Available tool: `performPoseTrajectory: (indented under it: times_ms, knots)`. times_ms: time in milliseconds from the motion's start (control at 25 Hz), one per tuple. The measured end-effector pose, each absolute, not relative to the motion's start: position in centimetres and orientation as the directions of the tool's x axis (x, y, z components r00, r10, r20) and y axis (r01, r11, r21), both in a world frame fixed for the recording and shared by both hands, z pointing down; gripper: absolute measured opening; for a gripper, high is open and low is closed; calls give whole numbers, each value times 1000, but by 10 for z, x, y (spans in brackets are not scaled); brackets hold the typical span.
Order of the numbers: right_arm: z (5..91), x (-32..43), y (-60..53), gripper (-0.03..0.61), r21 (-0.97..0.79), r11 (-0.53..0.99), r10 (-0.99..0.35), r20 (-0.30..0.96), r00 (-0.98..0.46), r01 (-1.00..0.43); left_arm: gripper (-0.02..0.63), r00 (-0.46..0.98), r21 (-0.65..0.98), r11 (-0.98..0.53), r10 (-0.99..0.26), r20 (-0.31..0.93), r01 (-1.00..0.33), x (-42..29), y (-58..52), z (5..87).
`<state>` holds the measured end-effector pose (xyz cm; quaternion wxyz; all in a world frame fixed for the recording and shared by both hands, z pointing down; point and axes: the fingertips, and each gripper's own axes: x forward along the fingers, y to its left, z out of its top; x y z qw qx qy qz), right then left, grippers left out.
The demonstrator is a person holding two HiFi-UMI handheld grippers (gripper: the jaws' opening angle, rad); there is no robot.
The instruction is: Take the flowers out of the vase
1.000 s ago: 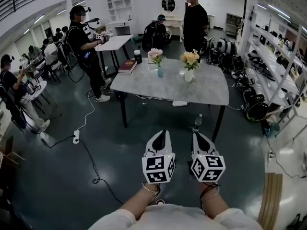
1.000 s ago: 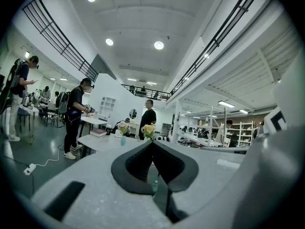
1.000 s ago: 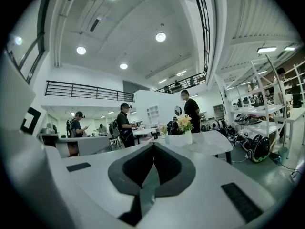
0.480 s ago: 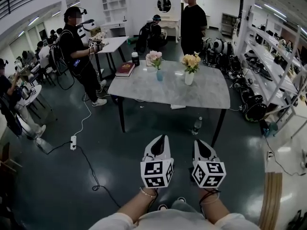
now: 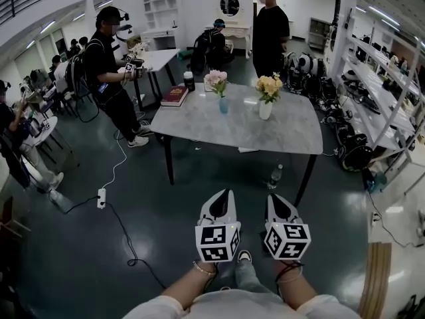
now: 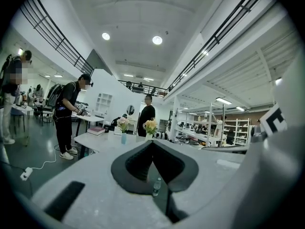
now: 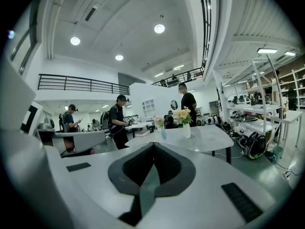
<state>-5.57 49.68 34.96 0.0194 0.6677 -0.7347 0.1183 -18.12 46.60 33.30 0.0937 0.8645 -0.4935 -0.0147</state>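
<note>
Grey table [image 5: 199,121] stands well ahead of both our grippers, and bears the white vase [image 5: 265,109] with yellow flowers [image 5: 269,85]. Our left gripper [image 5: 229,193] and right gripper [image 5: 270,197] are closed and empty. We see a bottle [image 6: 156,186] below the tips in the left gripper view, not the right one.

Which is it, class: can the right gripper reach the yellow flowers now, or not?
Probably not yet. The right gripper hangs over the floor, well short of the table, where the yellow flowers stand in a white vase. Nothing blocks the path, but its fingers are shut.
</note>
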Motion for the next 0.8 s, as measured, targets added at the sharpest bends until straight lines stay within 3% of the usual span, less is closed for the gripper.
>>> performPoseTrajectory:
  times_ms: [800]
  knots:
    - [344,-1,358,5,-169,100,-970,203,-134,-980,2,492,137,-481,-869,55,-866,-125,333,319]
